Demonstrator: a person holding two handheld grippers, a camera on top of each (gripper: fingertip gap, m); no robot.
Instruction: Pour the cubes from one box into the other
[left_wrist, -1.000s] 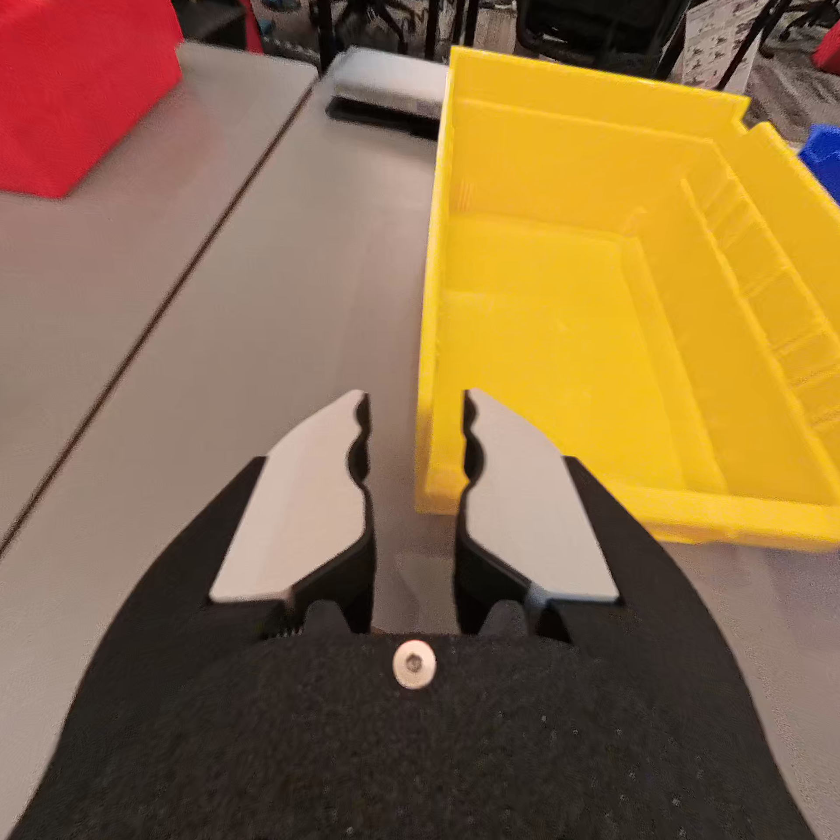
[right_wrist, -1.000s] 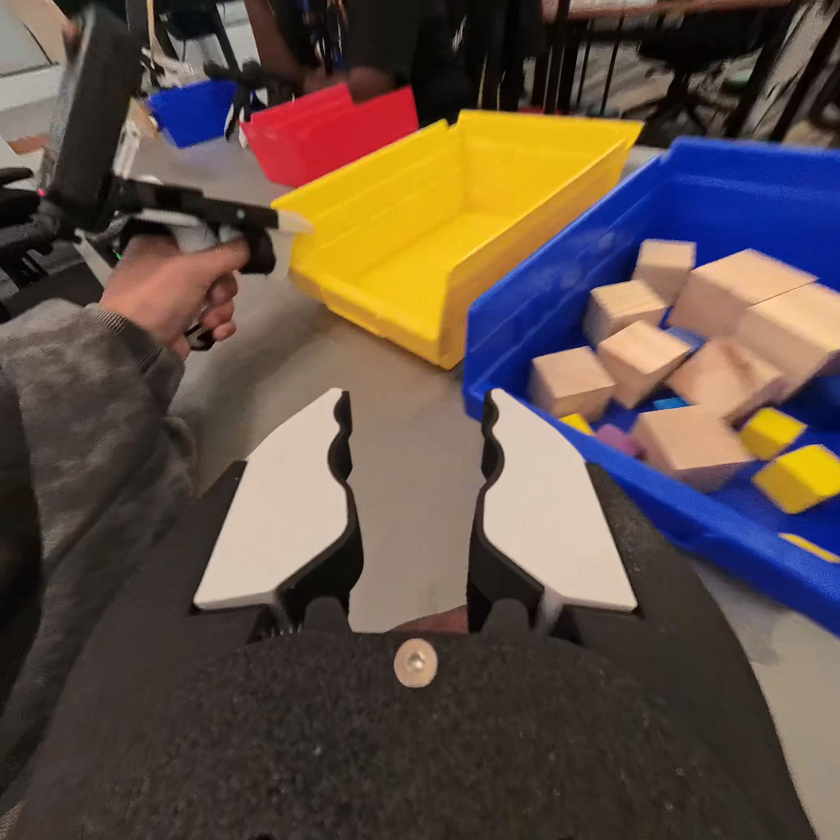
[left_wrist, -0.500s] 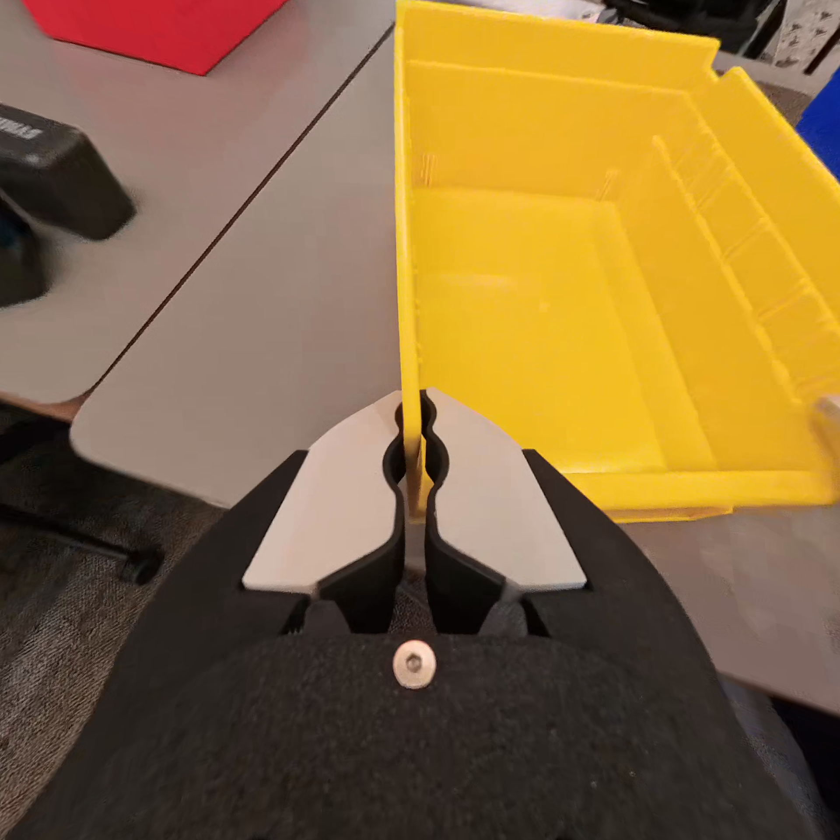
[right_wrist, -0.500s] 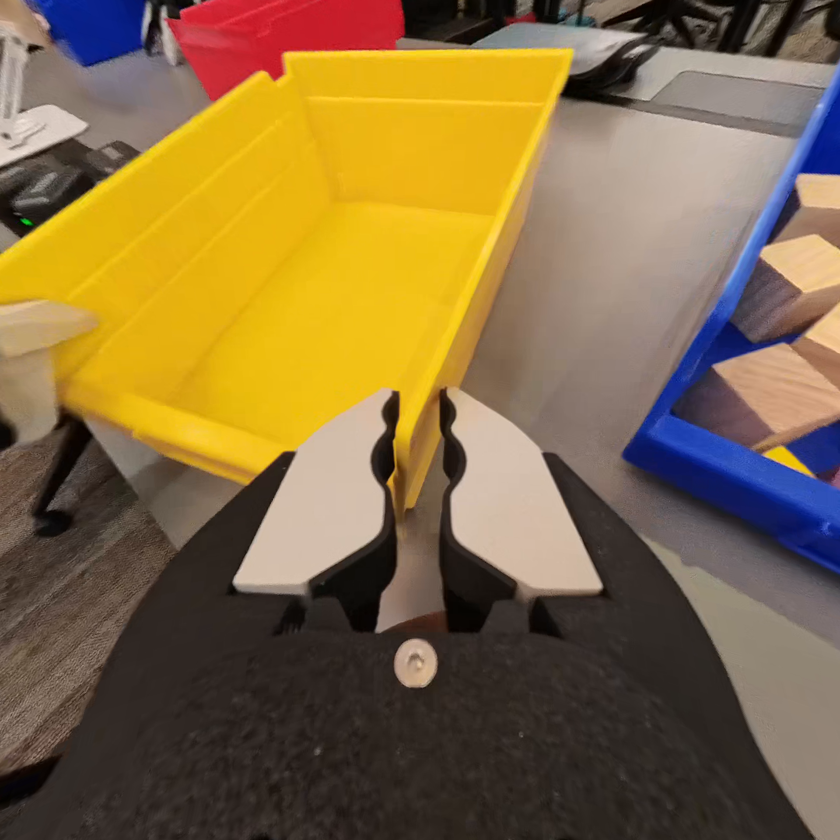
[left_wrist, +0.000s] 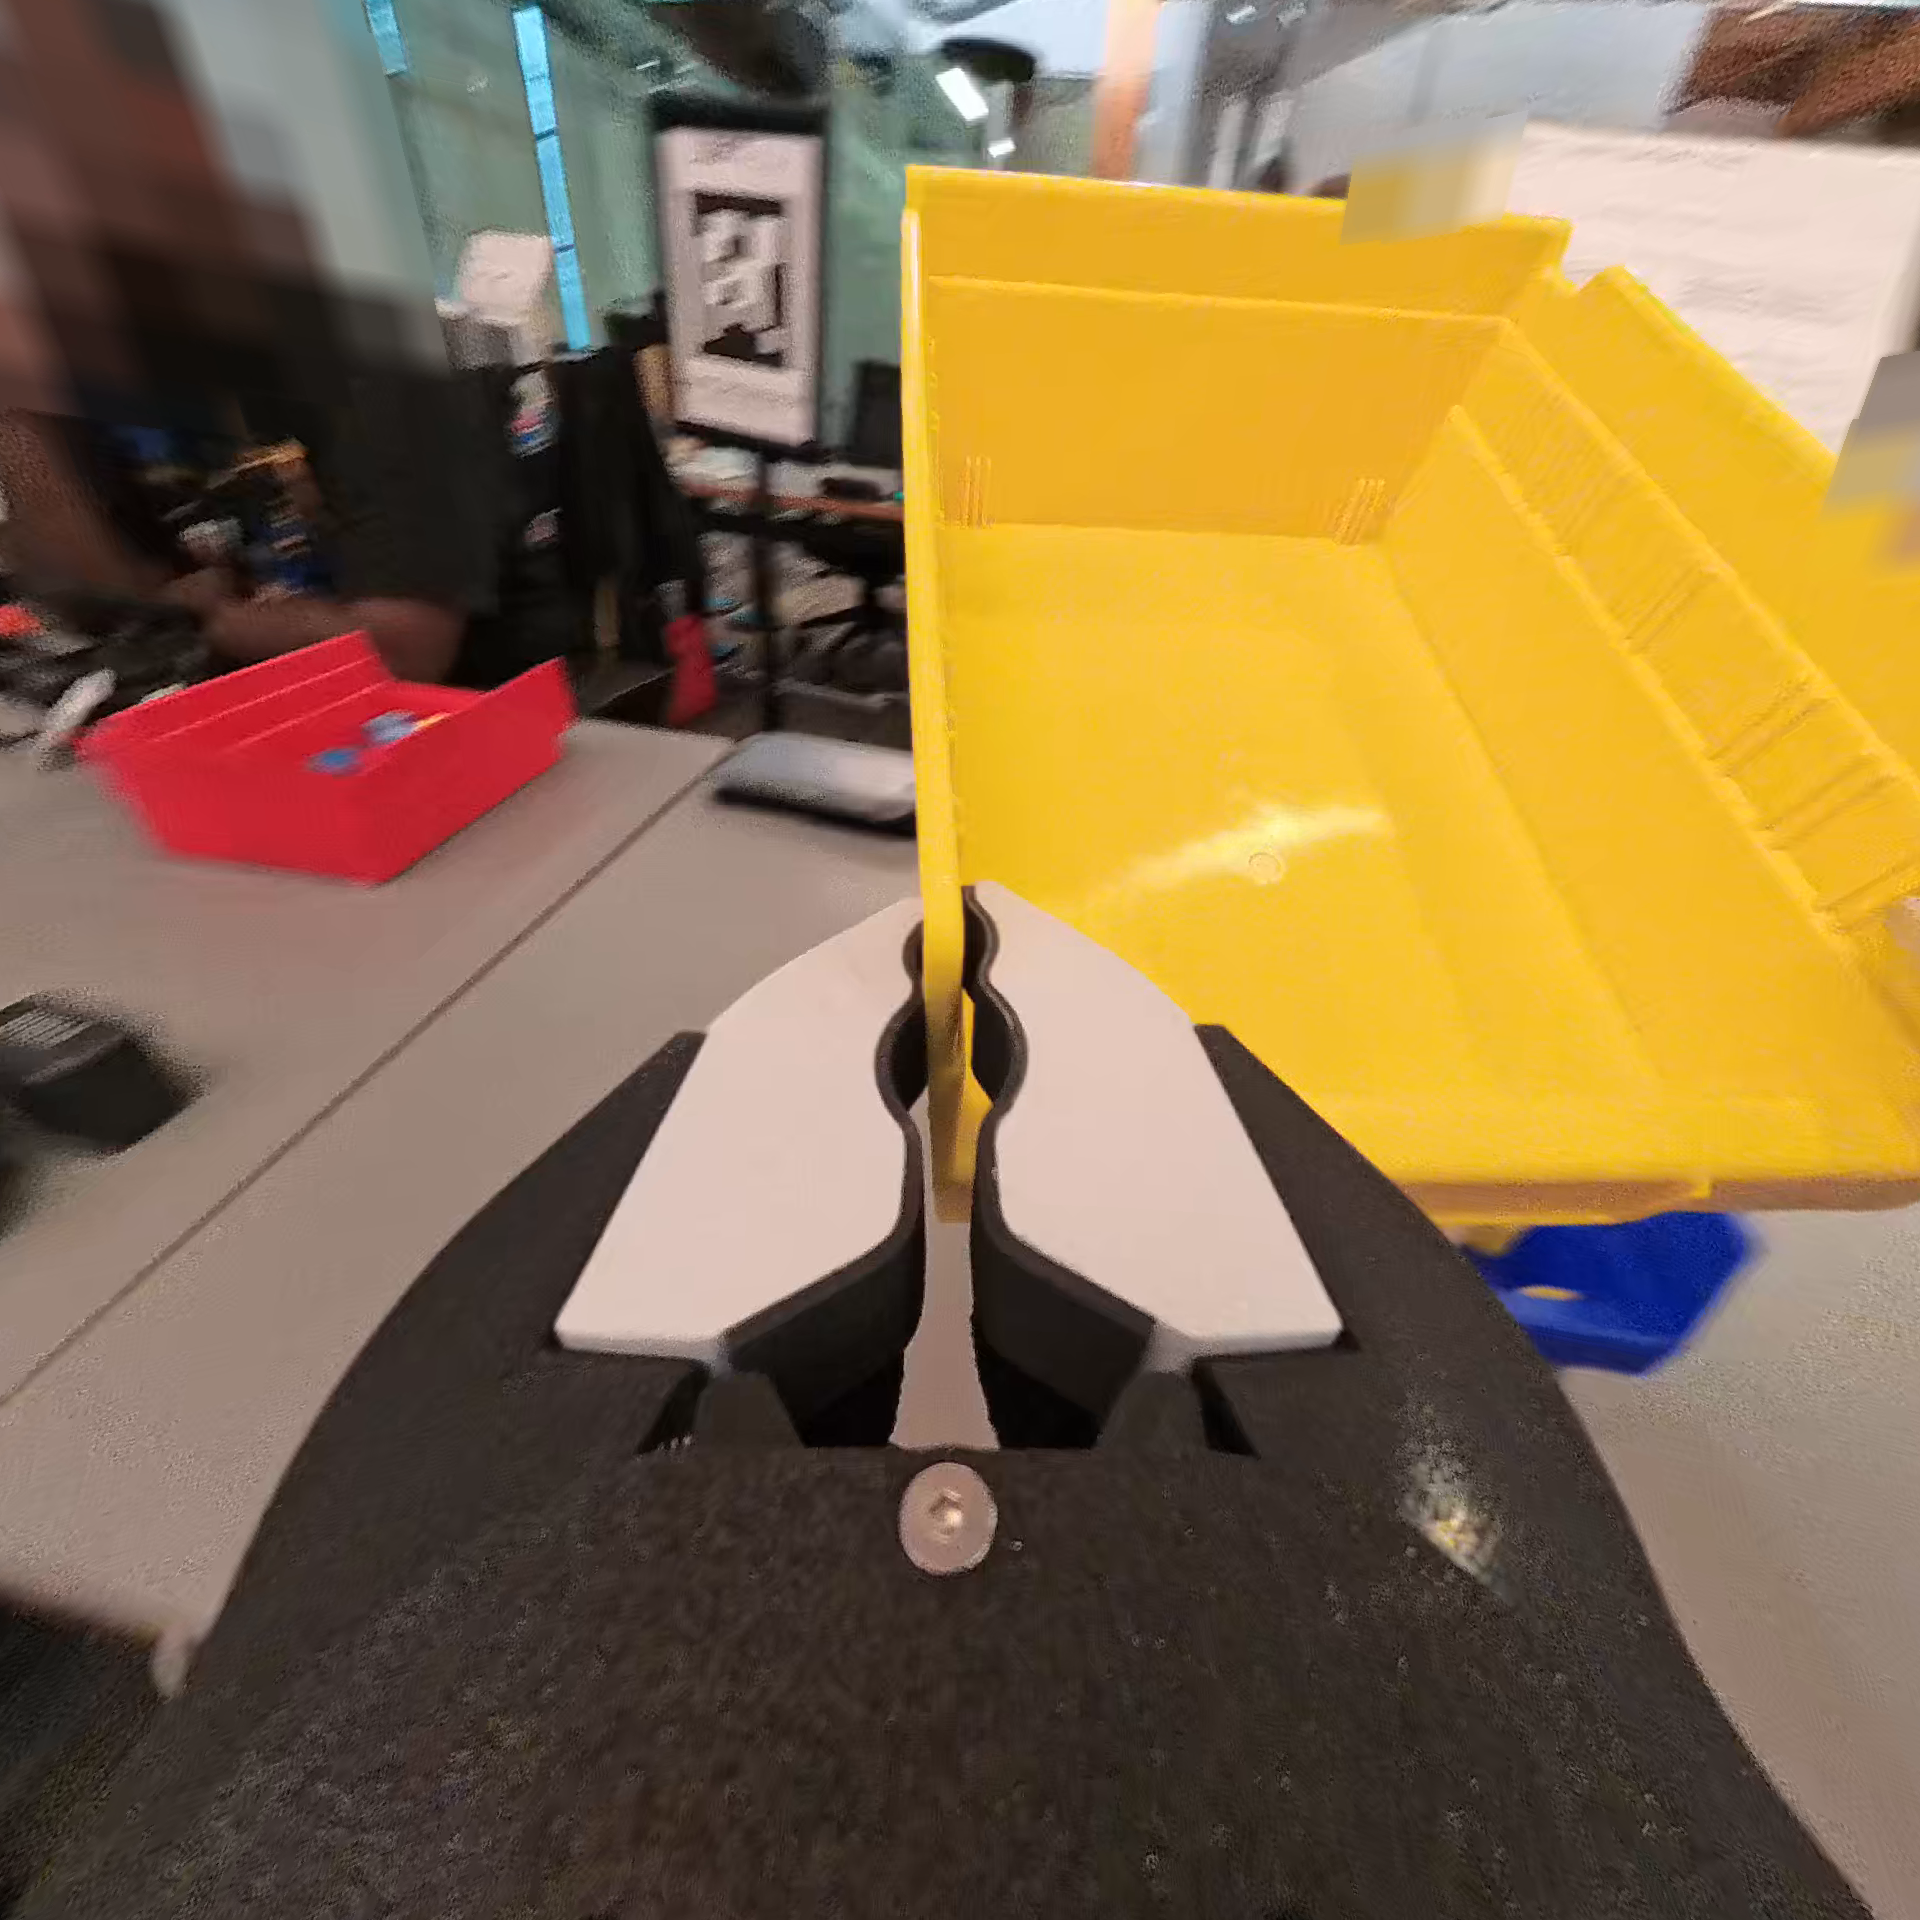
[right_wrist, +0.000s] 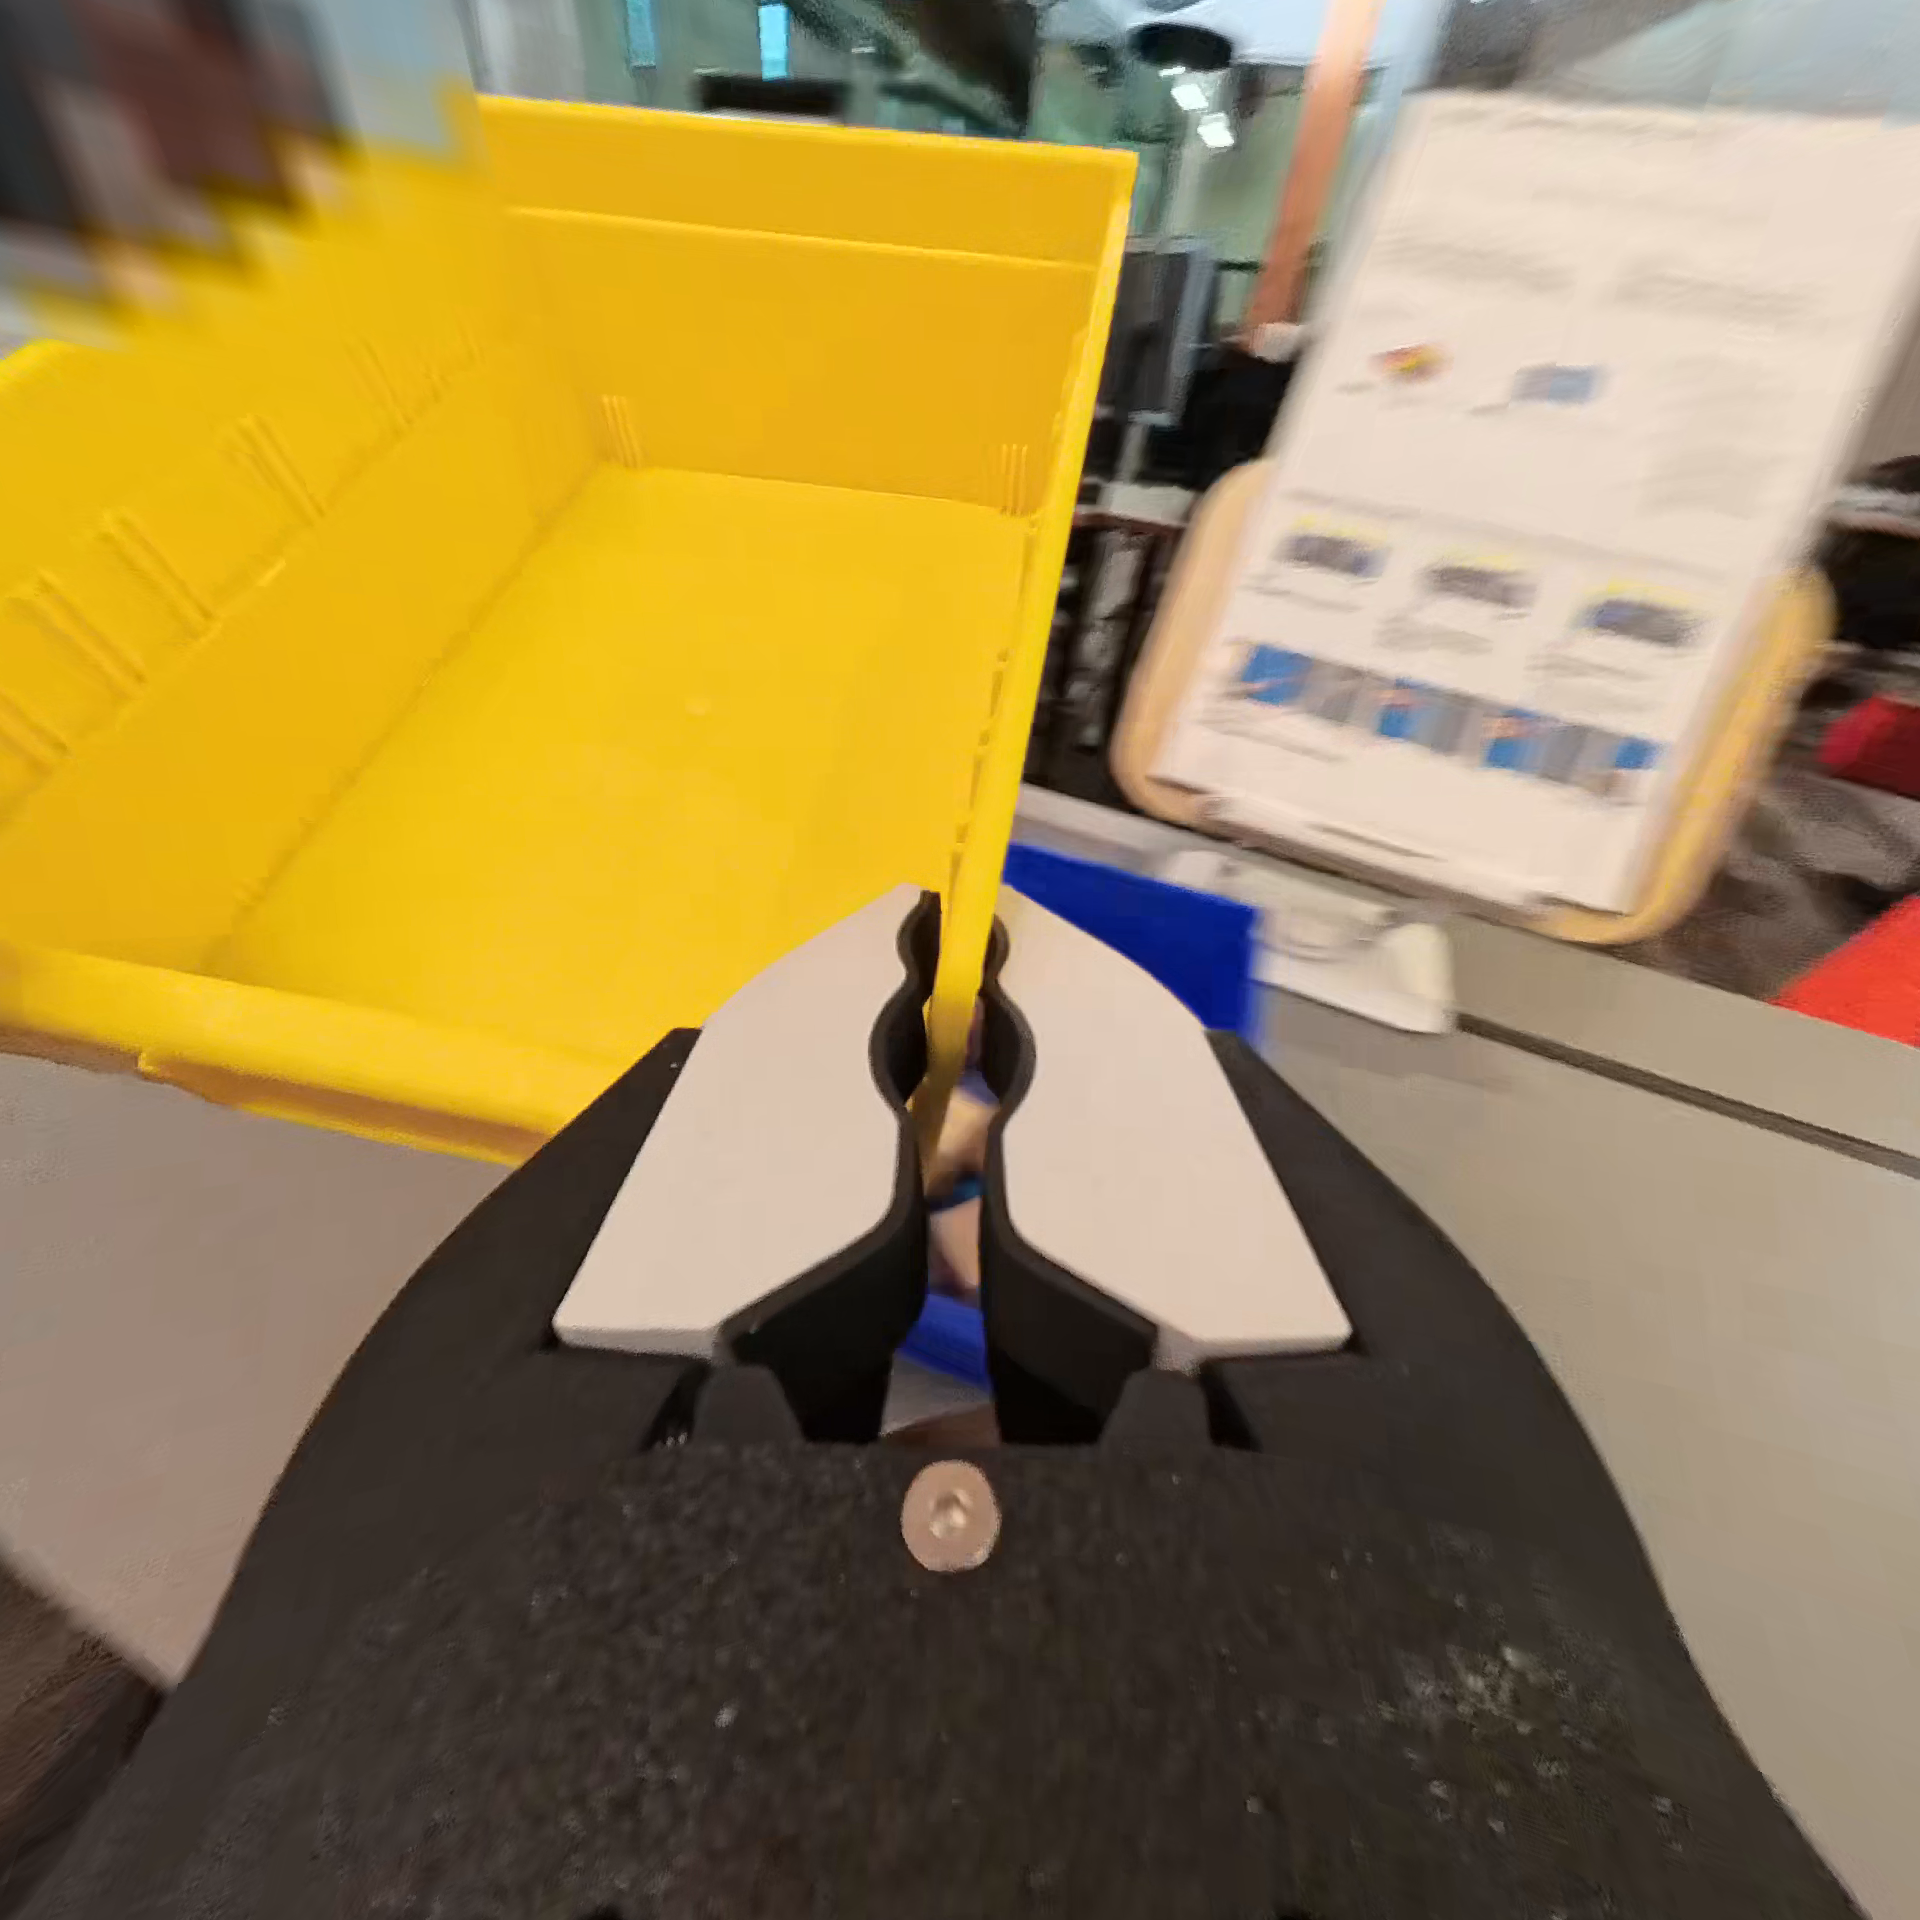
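The yellow box (left_wrist: 1299, 727) is empty and held up off the table, tilted with its far end raised. My left gripper (left_wrist: 945, 914) is shut on its left side wall. My right gripper (right_wrist: 956, 914) is shut on its right side wall (right_wrist: 1029, 644). The blue box (left_wrist: 1621, 1288) sits on the table under the yellow box's near edge; a part of it also shows in the right wrist view (right_wrist: 1143, 925). Bits of wooden and coloured cubes (right_wrist: 956, 1174) show through the gap between my right fingers. Most of the blue box is hidden.
A red box (left_wrist: 322, 758) with small coloured pieces stands on the grey table (left_wrist: 364, 1039) at the left, a person seated behind it. A grey flat device (left_wrist: 821, 779) lies at the table's back. A white poster board (right_wrist: 1538, 520) stands at the right.
Both grippers closed on the yellow box's side walls, then lifted and tilted it up above the table and over the blue box. The views now look toward the room.
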